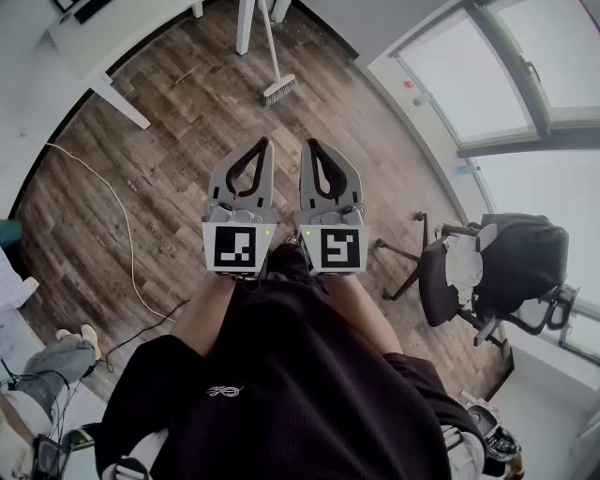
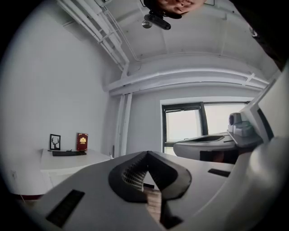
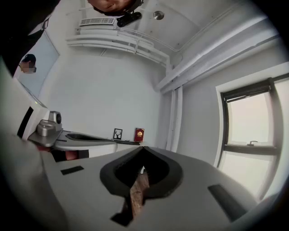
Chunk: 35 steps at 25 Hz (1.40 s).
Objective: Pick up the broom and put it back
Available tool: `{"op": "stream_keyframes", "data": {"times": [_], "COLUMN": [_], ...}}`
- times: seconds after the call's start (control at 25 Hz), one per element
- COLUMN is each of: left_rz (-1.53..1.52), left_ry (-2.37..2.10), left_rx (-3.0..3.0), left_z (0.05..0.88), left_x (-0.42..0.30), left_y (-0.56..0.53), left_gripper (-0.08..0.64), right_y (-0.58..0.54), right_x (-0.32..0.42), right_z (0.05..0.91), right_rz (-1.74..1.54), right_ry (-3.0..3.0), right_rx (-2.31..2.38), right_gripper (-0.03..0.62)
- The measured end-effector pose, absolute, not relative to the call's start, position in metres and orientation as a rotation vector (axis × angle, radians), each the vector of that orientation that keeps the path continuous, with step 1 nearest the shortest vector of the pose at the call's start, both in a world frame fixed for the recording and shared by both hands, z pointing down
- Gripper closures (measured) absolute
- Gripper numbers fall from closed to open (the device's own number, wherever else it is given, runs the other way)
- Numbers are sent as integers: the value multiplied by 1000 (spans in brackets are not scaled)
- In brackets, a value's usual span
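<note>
Grippers: we hold left gripper and right gripper side by side, jaws closed, empty.
Floor: wood planks.
Chair: right, by window.
Broom: far ahead, bristles on floor, beside desk.

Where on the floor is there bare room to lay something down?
The floor is bare between the broom, the white cable and the office chair. It is crowded by the table legs behind the broom, and around the chair.
</note>
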<state>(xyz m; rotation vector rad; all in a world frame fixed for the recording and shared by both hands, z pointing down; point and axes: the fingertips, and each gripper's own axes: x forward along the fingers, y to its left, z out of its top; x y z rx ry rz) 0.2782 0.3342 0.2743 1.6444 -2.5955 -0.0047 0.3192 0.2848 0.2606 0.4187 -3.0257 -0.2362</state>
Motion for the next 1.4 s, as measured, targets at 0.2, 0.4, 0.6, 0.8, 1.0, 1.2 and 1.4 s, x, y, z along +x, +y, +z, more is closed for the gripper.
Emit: {"op": "stream_keyframes", "data": {"times": [0.2,0.4,0.6,0.8,1.0,1.2,1.4], "left_rz": [-10,0,77,174,227,291,314], "left_ry": [-2627,-2631,-2712,-2729,-2662,-2538,-2480], "left_rx": [1662,1595,1478,1437,1413,1534,1578], "left_z": [271,286,283,274,291,308,318], "left_x": [277,254,203,156,120,102,88], "left_y": [315,310,304,269,217,153,91], "left_gripper": [558,558,558,558,558,558,558], "right_y": [270,273,236,197,143,91,28], "right_x": [315,284,237,176,137,121,122], "right_z": [264,280,282,267,278,290,310], "right_rz": [-215,-297,-239,-150,-73,24,37], "right_ry": [-3022,-2988,-3051,-3102,-3078,-3043,-2986], "right_rx": [400,274,239,143,99,193,275], "right_gripper": [571,571,571,571,571,571,571]}}
